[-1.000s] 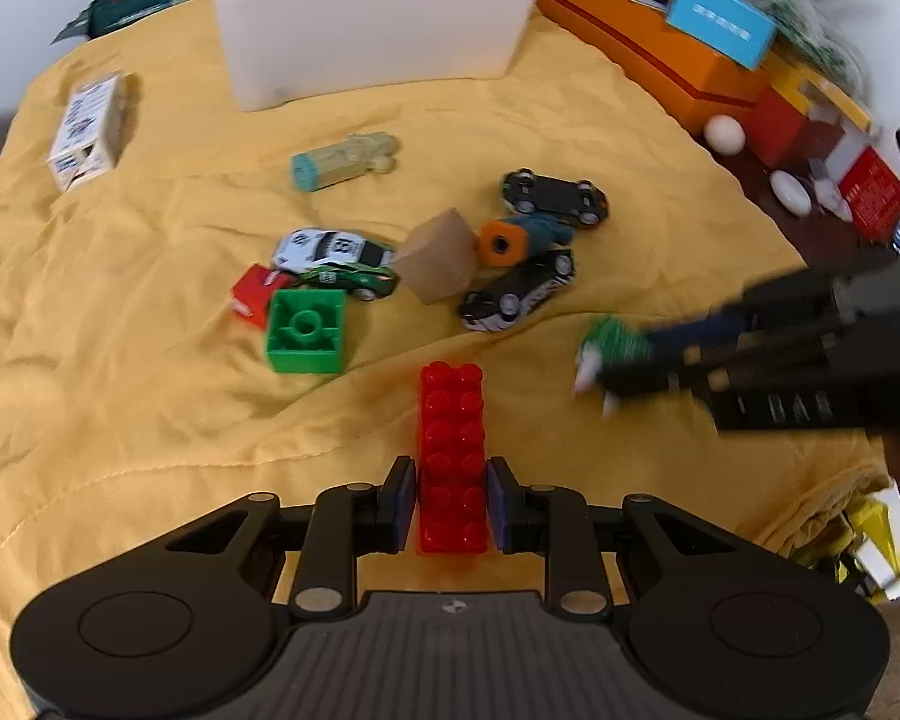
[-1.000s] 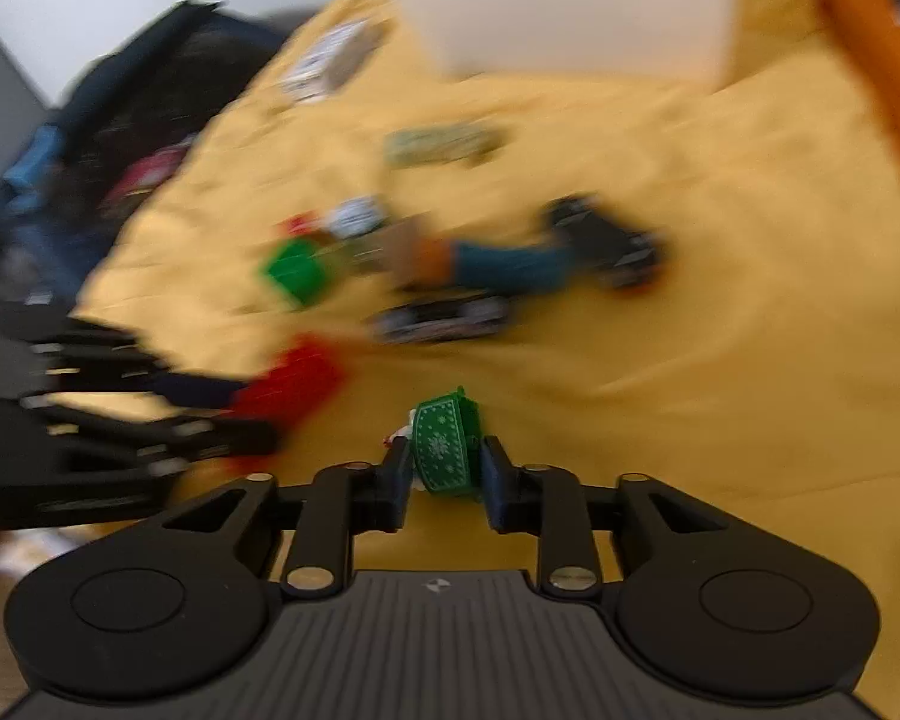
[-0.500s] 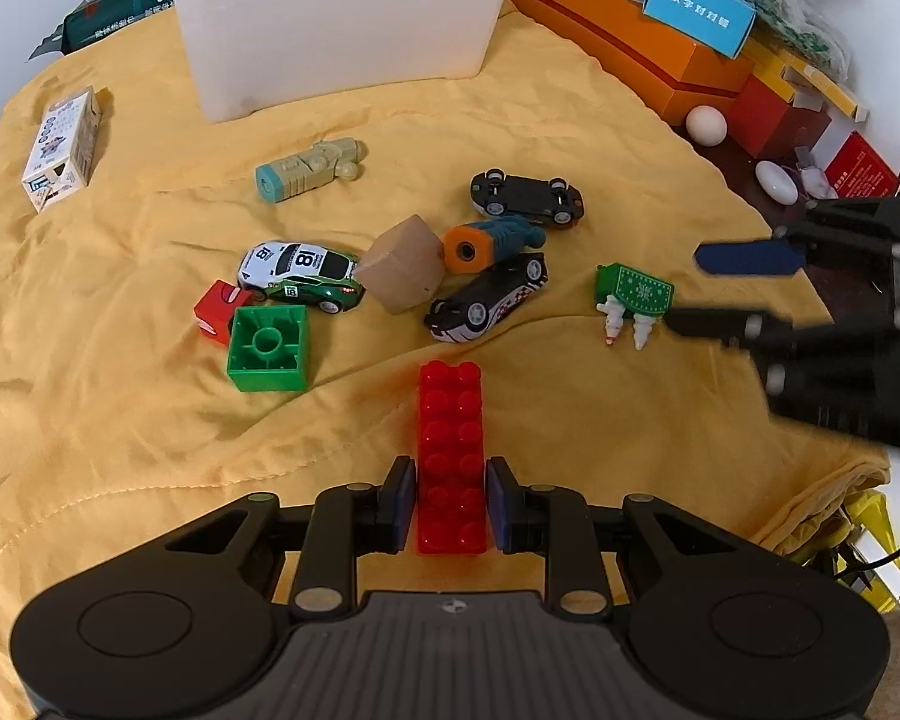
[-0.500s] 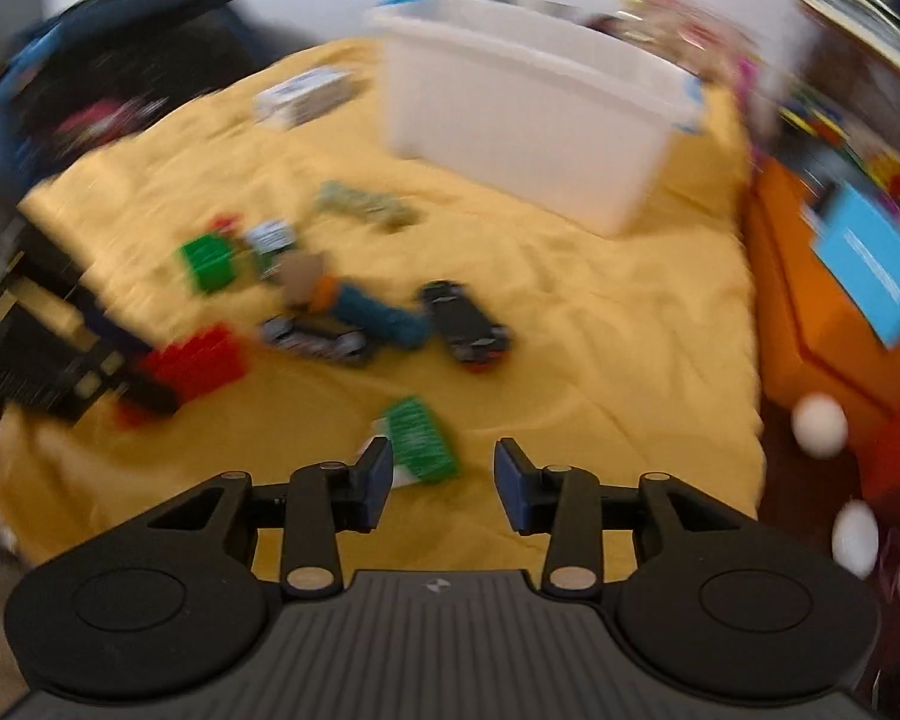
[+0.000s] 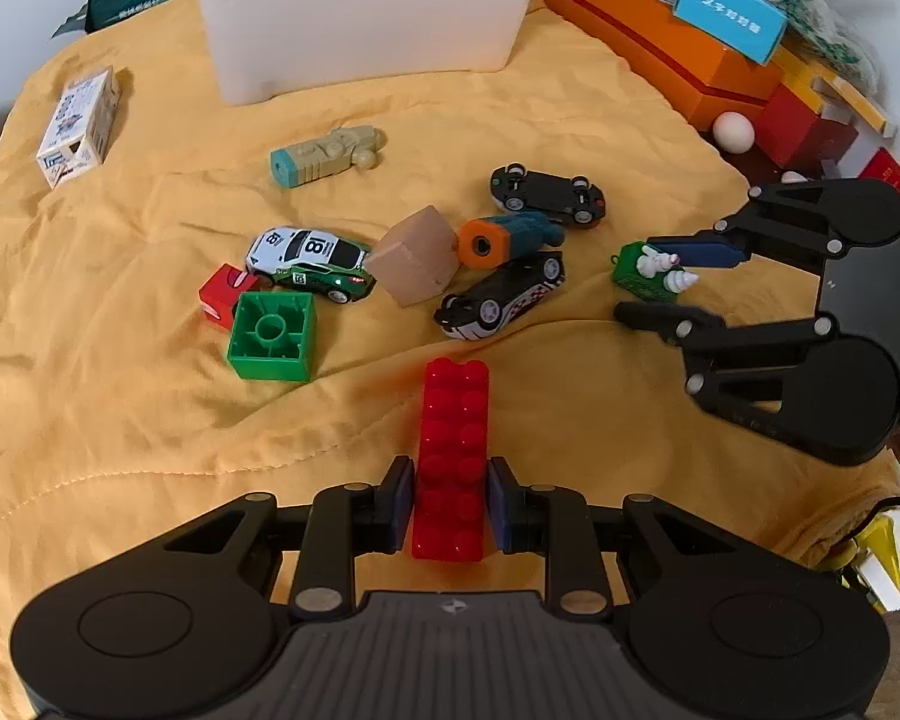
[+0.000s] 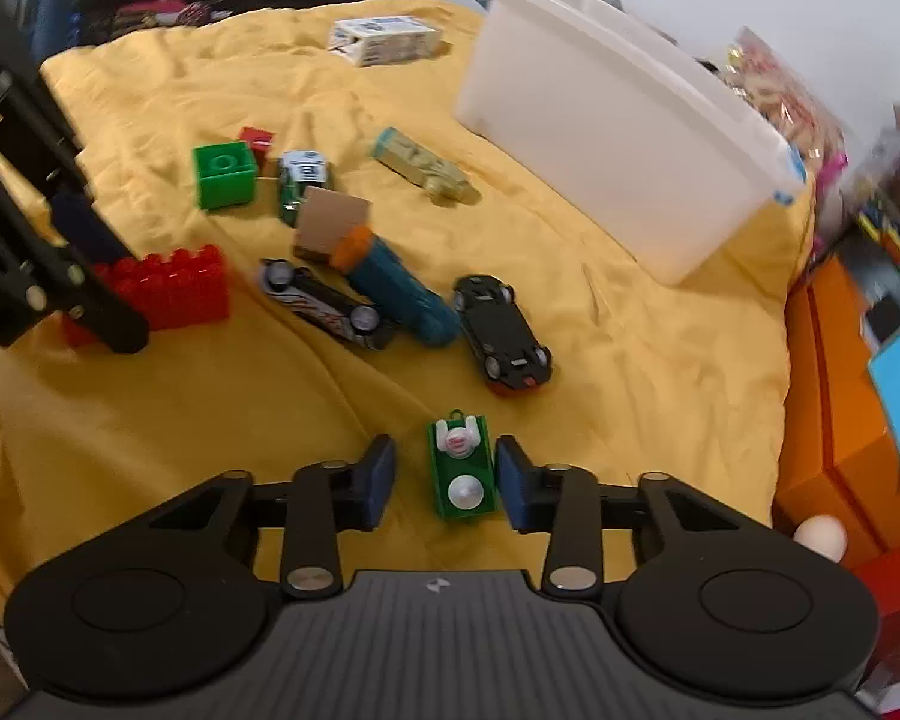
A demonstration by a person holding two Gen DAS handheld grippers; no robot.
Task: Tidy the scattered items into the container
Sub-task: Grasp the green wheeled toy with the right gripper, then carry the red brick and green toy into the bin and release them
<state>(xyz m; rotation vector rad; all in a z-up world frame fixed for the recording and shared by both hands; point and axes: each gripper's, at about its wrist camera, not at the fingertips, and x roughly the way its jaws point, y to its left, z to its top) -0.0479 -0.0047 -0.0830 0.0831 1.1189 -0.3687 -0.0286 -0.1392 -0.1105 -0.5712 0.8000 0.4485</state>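
Two grippers at work over a yellow cloth [image 5: 120, 420] strewn w/ toys: my left gripper [image 5: 450, 498] is clamped narrow on a long red brick [image 5: 453, 456], its far end resting on the cloth, while my right gripper [image 6: 445, 477] straddles a small green toy [image 6: 462, 474] w/ white figures on it. Right jaws have just been closing; the toy sits between the pads but a gap shows on the left side, so no grip yet. Step in hand, as I read it: securing this second piece before both go to the container. The white bin [image 5: 360, 12] stands at the far edge of the cloth, well apart from both grippers; its inside can't be seen from here. Next move calls for finishing the squeeze square on the toy's sides, then lifting both loads high enough to clear the bin's rim. In the way btwn me and the bin: a black toy car [image 6: 504, 333], a silver-and-black car [image 6: 324, 309] on its side, a teal-and-orange cylinder [image 6: 396, 285], a tan block [image 5: 414, 255]. Further left, a white-and-green race car [image 5: 309, 261], green cube [image 5: 273, 336], small red cube [image 5: 225, 294], beige figure [image 5: 327, 156], a small carton [image 5: 78, 126]. Orange boxes [image 5: 660, 48] crowd the right edge.
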